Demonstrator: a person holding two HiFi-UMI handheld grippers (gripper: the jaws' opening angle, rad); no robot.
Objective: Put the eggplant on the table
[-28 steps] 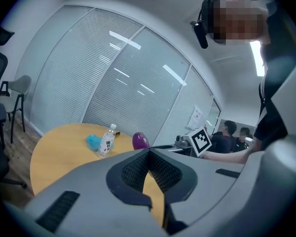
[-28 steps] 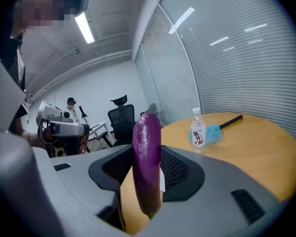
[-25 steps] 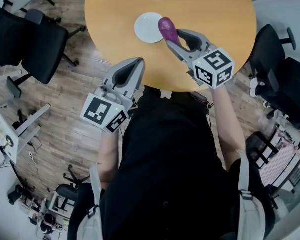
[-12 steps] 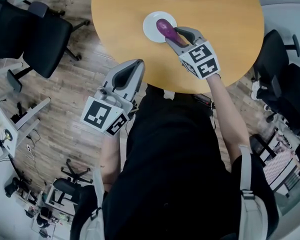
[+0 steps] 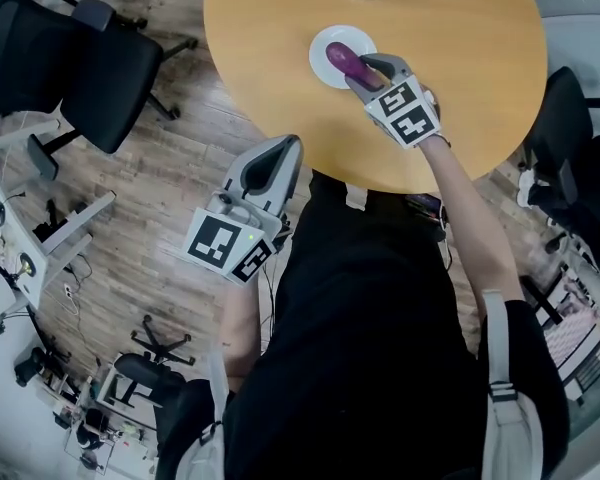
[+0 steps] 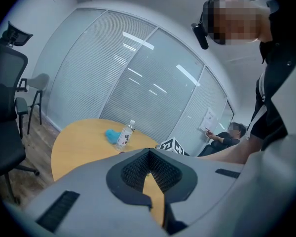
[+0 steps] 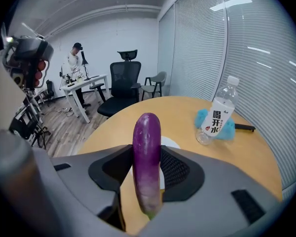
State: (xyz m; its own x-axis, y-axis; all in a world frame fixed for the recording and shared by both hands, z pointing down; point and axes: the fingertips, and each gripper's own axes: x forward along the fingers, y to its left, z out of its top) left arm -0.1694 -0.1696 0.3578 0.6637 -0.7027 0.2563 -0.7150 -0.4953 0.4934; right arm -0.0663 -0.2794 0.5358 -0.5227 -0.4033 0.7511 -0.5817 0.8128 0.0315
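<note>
Right tongs: clenched on the long purple eggplant, which pokes out past their tips;
Left tongs: pressed together, empty; off the table's near edge;
Ahead of right tongs: small white plate on the round wooden table;
Progress: eggplant gripped, not yet released; setting down and letting go are left

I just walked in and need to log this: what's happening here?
A person holds a two-jaw gripper in each hand. The right gripper has its jaws clamped on a purple eggplant, held over a small white plate on the round wooden table. The left gripper is empty, jaws together, off the table's near edge.
</note>
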